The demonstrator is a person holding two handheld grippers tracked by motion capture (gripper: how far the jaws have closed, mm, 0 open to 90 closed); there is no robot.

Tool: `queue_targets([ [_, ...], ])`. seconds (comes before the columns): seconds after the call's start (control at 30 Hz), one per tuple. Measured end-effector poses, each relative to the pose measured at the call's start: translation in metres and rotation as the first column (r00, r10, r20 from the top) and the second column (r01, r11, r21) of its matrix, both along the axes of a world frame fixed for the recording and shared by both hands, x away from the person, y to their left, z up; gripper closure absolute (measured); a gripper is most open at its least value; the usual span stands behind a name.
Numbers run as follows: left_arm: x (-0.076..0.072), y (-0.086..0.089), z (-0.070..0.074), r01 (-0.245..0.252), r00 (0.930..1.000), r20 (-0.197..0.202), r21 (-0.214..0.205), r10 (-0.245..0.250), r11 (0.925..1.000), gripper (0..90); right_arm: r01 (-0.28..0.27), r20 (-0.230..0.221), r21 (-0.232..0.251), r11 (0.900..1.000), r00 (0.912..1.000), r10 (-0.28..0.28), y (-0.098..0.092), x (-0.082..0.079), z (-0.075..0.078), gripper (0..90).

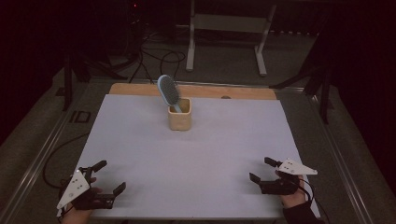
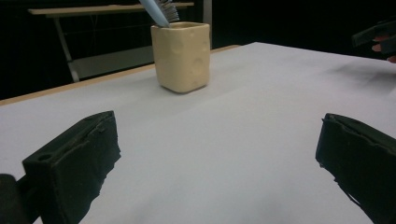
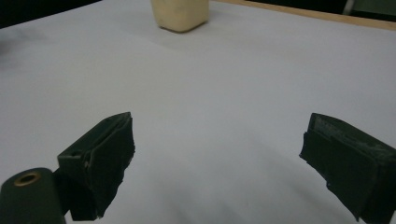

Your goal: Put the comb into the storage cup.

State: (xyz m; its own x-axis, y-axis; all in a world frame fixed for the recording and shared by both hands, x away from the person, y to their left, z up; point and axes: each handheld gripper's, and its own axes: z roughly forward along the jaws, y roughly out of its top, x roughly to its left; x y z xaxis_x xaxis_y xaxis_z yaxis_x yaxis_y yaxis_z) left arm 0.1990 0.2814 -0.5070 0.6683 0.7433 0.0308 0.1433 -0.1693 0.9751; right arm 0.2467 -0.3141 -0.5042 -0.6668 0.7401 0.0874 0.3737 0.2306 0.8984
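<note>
A pale yellow square cup (image 1: 180, 114) stands upright toward the back middle of the white sheet (image 1: 140, 140), with a light blue hairbrush (image 1: 167, 92) leaning out of it, bristle head up. The left gripper view shows the same cup (image 2: 181, 56) and the brush handle (image 2: 156, 11) well ahead of the jaws. My left gripper (image 1: 112, 176) rests at the front left corner, open and empty (image 2: 217, 158). My right gripper (image 1: 261, 169) lies at the front right, open and empty (image 3: 217, 158). The cup's base (image 3: 180, 14) sits far ahead in the right gripper view.
The white sheet covers a wooden table whose back edge (image 1: 196, 89) shows as a bare strip. Behind it stand a white metal frame (image 1: 229, 32) and cables on the floor (image 1: 159, 58). Metal rails run along both table sides.
</note>
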Motion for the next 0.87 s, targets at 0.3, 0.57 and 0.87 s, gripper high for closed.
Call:
queue_targets([
  [0.3,0.000,-0.001,0.000,0.004,1.0000,0.001,0.003,-0.004,1.0000,0.0,0.051,-0.019,0.015,0.9986,0.9985,-0.051,-0.006,0.009,-0.006,8.7],
  [0.57,0.000,-0.001,0.000,0.002,1.0000,0.001,0.004,-0.002,1.0000,0.0,0.039,-0.050,-0.028,0.9989,0.9980,-0.040,-0.001,0.012,-0.009,8.7],
  [0.87,0.000,-0.001,0.000,0.003,1.0000,0.002,0.005,-0.003,1.0000,0.0,0.020,-0.043,-0.029,0.9994,0.9988,-0.022,0.000,0.011,-0.008,8.7],
])
